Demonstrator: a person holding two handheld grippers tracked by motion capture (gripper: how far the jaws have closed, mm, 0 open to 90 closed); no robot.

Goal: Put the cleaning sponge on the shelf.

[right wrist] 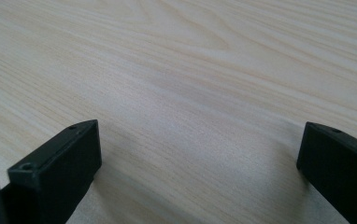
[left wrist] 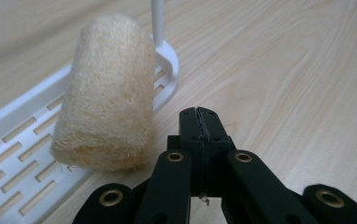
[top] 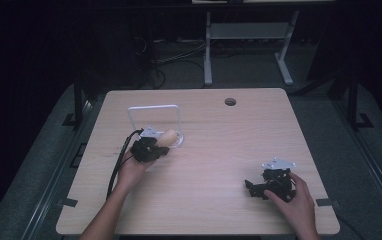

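A pale straw-coloured loofah roll (left wrist: 104, 98) with a rough fibrous weave stands on a white slotted rack (left wrist: 13, 135), whose thin frame (top: 154, 107) is also white. The table (top: 214, 150) is light beige wood with fine grain lines. Both grippers, left (top: 151, 148) and right (top: 259, 189), are black with brass-coloured rivets; the right carries a grey plate.

In the left gripper view, the loofah roll (left wrist: 105, 91) is hiding part of the white slotted tray (left wrist: 22, 135), whose left end and upright post (left wrist: 157, 21) are running off the picture's edges, while in the high view the tray's slots are looking too small to tell.
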